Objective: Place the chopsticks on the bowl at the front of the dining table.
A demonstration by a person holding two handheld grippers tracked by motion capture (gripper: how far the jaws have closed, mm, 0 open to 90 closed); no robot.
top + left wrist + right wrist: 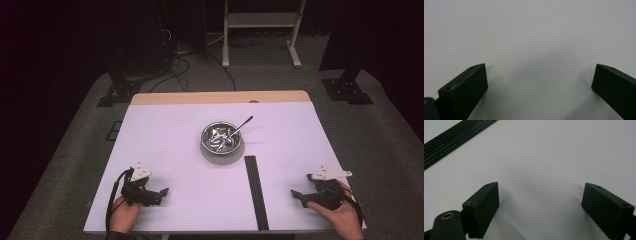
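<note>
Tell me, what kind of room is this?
Probably a lab or recording studio, not a kitchen. Dark curtains hang around a white table, cables trail over the grey carpet, and a metal bowl with a spoon sits between two hand-held grippers.

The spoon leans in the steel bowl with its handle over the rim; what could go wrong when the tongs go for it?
1. The spoon only leans on the rim of the bowl, so a nudge may tip it out.
2. The bowl looks light and stands loose on the table; a sideways pull may slide it.
3. The right tongs may catch the black strip on their way.
</note>
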